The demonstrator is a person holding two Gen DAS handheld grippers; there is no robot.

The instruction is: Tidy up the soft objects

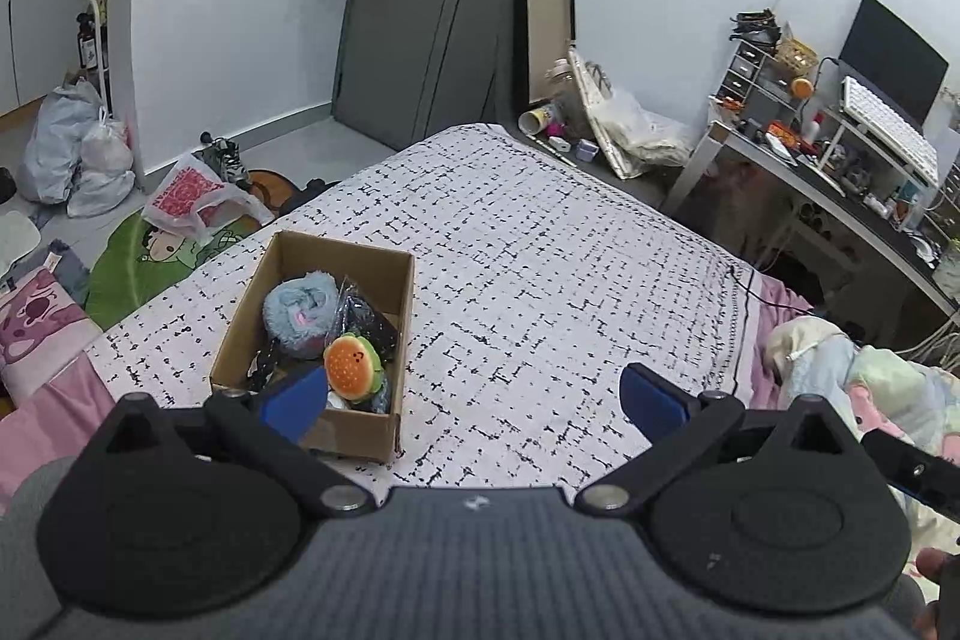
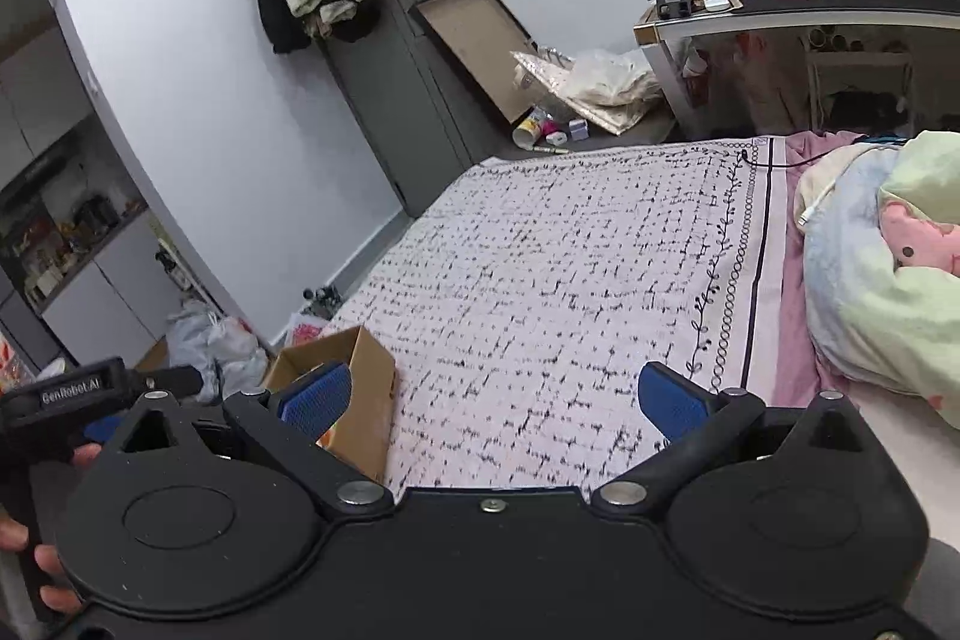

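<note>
Left gripper point(image 1: 474, 403) and right gripper point(image 2: 495, 400), fingers spread and empty, hover above the bed point(image 1: 540, 250). On the bed stands a cardboard box point(image 1: 240, 322) containing a burger plush point(image 1: 351, 361) and, behind it, a blue fluffy toy point(image 1: 300, 307).

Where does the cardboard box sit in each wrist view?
Left wrist: cardboard box lower left of centre on the bed, toys visible inside.
Right wrist: lower left, partly behind the right hand-held gripper; contents hidden.
Shared landmark: grey door beyond the bed.
</note>
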